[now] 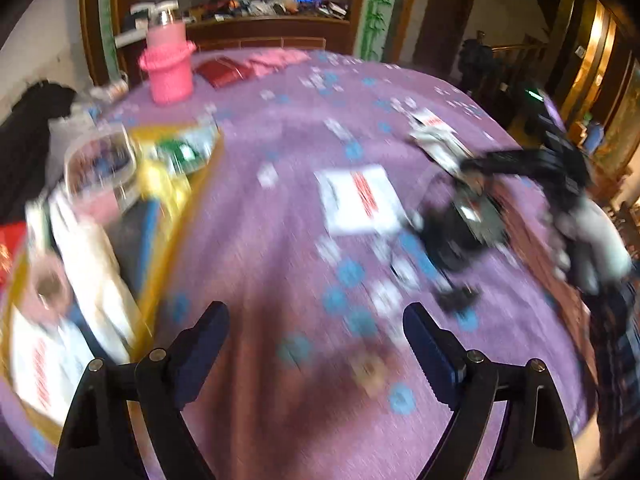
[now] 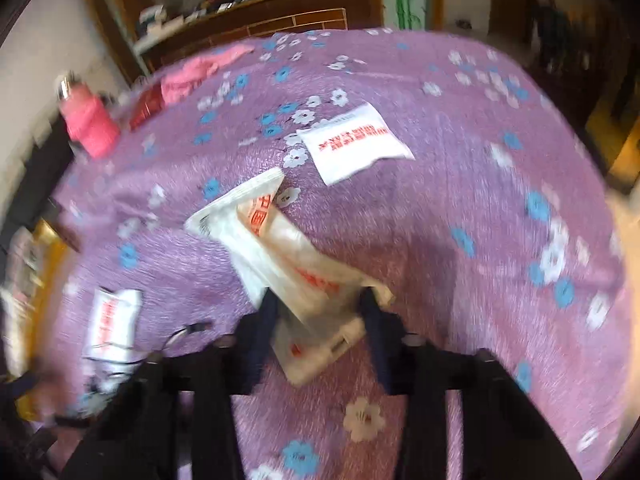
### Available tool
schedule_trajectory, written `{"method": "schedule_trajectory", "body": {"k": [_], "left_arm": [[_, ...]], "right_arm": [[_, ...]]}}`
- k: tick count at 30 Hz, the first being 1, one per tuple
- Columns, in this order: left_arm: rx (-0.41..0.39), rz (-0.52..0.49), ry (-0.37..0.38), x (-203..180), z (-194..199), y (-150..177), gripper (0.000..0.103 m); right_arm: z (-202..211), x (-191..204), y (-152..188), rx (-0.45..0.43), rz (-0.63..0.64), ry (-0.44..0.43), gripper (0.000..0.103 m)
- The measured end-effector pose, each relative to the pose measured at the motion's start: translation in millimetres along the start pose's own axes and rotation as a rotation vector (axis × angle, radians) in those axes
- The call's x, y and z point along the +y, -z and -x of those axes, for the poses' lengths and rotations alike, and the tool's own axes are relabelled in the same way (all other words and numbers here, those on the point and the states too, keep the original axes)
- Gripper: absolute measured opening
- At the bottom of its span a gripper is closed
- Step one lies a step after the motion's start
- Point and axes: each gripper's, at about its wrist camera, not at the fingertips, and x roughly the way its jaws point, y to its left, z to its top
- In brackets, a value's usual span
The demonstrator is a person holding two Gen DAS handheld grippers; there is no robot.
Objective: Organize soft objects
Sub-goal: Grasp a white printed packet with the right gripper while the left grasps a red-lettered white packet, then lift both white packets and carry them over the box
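My right gripper is shut on a stack of white soft packets with red print, held above the purple flowered cloth. Another white packet lies flat farther back, and one more lies at the left. My left gripper is open and empty over the cloth. In the left wrist view a white packet lies mid-table, and the right gripper shows beside it, blurred. A yellow tray at the left holds more packets.
A pink bottle stands at the far left; it also shows in the right wrist view. A red box and pink cloth lie at the back. A clear cup sits in the tray.
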Motion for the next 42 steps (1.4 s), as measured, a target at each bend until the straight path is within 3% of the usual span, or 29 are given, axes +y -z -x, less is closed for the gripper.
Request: {"method": "schedule_trajectory", "body": {"k": [4, 7, 8, 9, 10, 11, 12, 17, 21, 24, 26, 28, 29, 31, 36, 38, 41, 42], "left_arm": [[0.021, -0.024, -0.012, -4, -17, -32, 0.091], [0.025, -0.022, 0.026, -10, -27, -55, 0.091], [0.022, -0.025, 0.027, -13, -29, -59, 0.091], [0.016, -0.030, 0.027, -15, -32, -66, 0.091], [0.005, -0.045, 0.028, -18, -33, -70, 0.091], [-0.007, -0.077, 0.030, -23, -36, -73, 0.091], [-0.013, -0.122, 0.033, -28, -41, -76, 0.091], [0.034, -0.458, 0.019, -45, -73, -82, 0.091], [0.094, -0.601, 0.013, -40, -95, -89, 0.091], [0.150, -0.618, 0.077, -37, -112, -95, 0.091], [0.175, -0.597, 0.165, -41, -121, -97, 0.091], [0.166, -0.569, 0.179, -48, -124, -95, 0.091], [0.172, -0.558, 0.170, -49, -124, -94, 0.089], [0.194, -0.530, 0.164, -49, -120, -93, 0.074], [0.155, -0.528, 0.163, -51, -95, -79, 0.054], [0.130, -0.496, 0.178, -49, -84, -78, 0.034], [0.087, -0.405, 0.232, -38, -65, -78, 0.024], [0.083, -0.388, 0.250, -35, -60, -77, 0.023]], "right_arm": [[10, -26, 15, -0.023, -0.098, -0.108, 0.025], [7, -34, 17, -0.036, -0.106, -0.148, 0.033], [7, -33, 16, -0.045, -0.091, -0.135, 0.045], [9, -29, 14, -0.062, -0.067, -0.115, 0.063], [11, -24, 13, -0.081, -0.046, -0.103, 0.072], [11, -20, 11, -0.097, -0.027, -0.100, 0.082], [10, -15, 10, -0.108, -0.006, -0.100, 0.084], [-13, 10, 4, -0.076, 0.095, -0.048, 0.084], [-23, 22, 5, -0.081, 0.166, -0.002, 0.087], [-23, 22, 5, -0.086, 0.172, -0.001, 0.087], [-23, 22, 6, -0.084, 0.176, 0.005, 0.087], [-23, 25, 8, -0.085, 0.185, 0.027, 0.083], [-22, 26, 10, -0.087, 0.193, 0.045, 0.076], [-19, 27, 12, -0.090, 0.201, 0.060, 0.065], [-11, 20, 10, -0.089, 0.143, -0.020, 0.033], [-10, 19, 10, -0.078, 0.128, -0.057, 0.027], [-10, 19, 11, -0.070, 0.123, -0.097, 0.027], [-10, 19, 11, -0.070, 0.129, -0.102, 0.033]]}}
